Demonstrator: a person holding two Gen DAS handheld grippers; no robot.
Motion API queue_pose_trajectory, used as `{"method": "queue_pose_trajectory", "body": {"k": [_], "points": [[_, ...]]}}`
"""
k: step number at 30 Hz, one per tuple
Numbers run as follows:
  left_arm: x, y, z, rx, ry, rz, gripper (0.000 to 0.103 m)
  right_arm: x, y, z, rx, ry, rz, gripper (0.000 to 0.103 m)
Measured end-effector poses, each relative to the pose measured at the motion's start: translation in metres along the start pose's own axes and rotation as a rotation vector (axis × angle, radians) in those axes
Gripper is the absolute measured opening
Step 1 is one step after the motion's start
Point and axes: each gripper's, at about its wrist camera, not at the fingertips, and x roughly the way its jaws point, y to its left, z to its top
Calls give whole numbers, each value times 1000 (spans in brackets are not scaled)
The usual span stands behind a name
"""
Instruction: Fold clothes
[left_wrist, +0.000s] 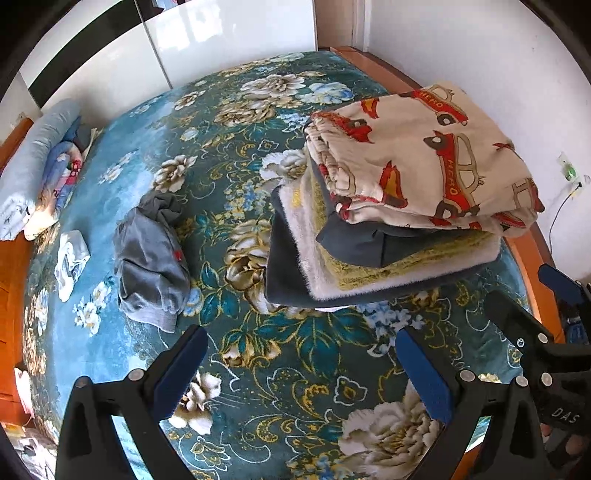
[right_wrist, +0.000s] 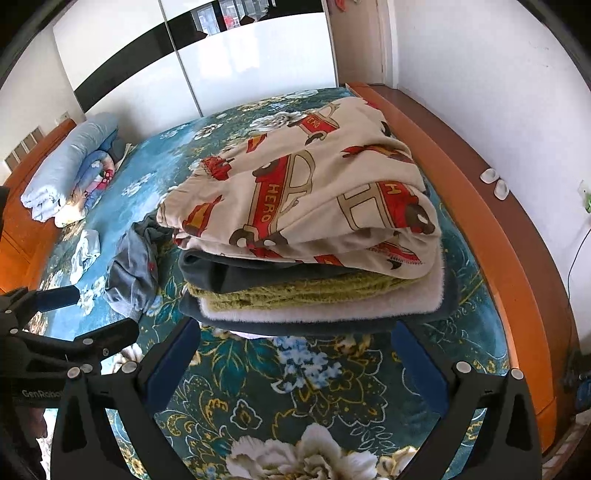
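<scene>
A stack of folded clothes (left_wrist: 388, 236) lies on the floral bedspread (left_wrist: 229, 122), topped by a cream garment with red cars (left_wrist: 436, 162); the stack also shows in the right wrist view (right_wrist: 310, 295) with the car garment (right_wrist: 303, 199) on top. A crumpled grey garment (left_wrist: 151, 262) lies to the stack's left, seen too in the right wrist view (right_wrist: 129, 277). A small white garment (left_wrist: 72, 262) lies further left. My left gripper (left_wrist: 301, 343) is open and empty above the bedspread, near the grey garment. My right gripper (right_wrist: 295, 332) is open and empty, just in front of the stack.
Folded blue bedding and pillows (left_wrist: 33, 173) lie at the bed's far left. An orange wooden bed frame (right_wrist: 480, 206) runs along the right, by the white wall. A white wardrobe (right_wrist: 221, 55) stands beyond the bed. A cable and socket (left_wrist: 570, 177) are on the wall.
</scene>
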Motion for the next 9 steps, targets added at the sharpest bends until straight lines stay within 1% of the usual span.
{"method": "queue_pose_trajectory", "body": {"k": [9], "points": [[0,-6,1,21,-5,4,103,5,-7,0,16,12,-3,103]]}}
